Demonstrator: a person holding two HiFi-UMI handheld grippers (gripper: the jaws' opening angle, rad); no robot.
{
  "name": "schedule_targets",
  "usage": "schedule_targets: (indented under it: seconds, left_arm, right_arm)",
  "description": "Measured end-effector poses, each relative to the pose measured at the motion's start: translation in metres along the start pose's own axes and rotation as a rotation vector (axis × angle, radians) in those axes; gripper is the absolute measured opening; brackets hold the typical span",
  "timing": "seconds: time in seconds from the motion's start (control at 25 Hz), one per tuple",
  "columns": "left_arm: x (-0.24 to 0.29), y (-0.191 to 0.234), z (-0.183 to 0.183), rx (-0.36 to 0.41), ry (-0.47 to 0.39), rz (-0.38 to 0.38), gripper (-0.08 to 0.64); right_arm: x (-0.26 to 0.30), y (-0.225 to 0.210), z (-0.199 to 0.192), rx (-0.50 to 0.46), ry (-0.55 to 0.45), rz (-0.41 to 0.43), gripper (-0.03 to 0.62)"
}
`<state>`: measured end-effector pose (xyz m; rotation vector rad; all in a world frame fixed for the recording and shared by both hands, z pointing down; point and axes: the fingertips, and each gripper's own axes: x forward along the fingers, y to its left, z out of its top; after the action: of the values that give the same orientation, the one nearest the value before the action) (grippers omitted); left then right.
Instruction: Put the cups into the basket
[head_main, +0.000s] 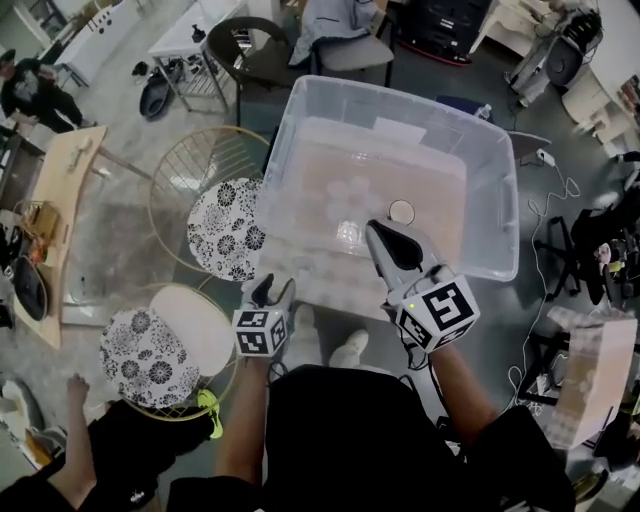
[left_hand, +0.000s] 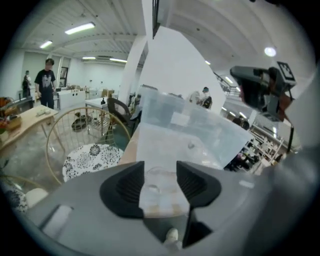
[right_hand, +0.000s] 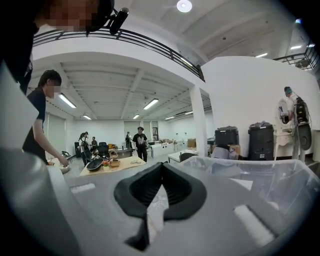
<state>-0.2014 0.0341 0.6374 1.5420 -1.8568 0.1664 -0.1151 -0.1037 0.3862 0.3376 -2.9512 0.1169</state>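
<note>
**Grippers at the basket, one open, one closed**

Just outside the near left corner of the basket: left gripper, jaws apart, a clear cup in the gap, not pinched. Over the basket's near side: right gripper, jaws pressed together on nothing. Inside the basket, just beyond: second cup.

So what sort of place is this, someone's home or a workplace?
Probably a large open workshop or lab, not a home: a strip light on a high ceiling, a railed mezzanine, and a person by a worktable.
</note>
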Motion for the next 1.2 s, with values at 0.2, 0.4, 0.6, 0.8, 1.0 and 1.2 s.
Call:
schedule_targets:
  seconds: [0.2,0.4,0.6,0.8,1.0,1.2]
  left_arm:
    - [0.021,0.022,-0.031,-0.062,0.105,0.059,0.219]
    - [0.043,0.03,-0.047,-0.147,0.142,0.08,0.269]
    - [0.063,0.028,-0.05,-0.197,0.165,0.077,0.285]
    - [0.078,0.031,-0.055,-0.219,0.179,0.098,0.288]
    - [0.087,0.041,-0.066,-0.254,0.225,0.163,0.282]
    - [0.092,0.045,-0.069,-0.279,0.247,0.203,0.237]
  right_arm:
    - [0.001,0.002,-0.001,-0.006,0.016,0.003,0.003]
    - [0.001,0.001,-0.005,-0.025,0.04,-0.001,0.003]
    - [-0.002,-0.002,-0.012,-0.03,0.067,-0.008,0.003]
    - [-0.005,-0.004,-0.016,-0.054,0.093,-0.016,0.003]
    - [-0.009,-0.009,-0.019,-0.059,0.101,-0.028,0.003]
    - [-0.015,-0.012,-0.022,-0.052,0.108,-0.038,0.003]
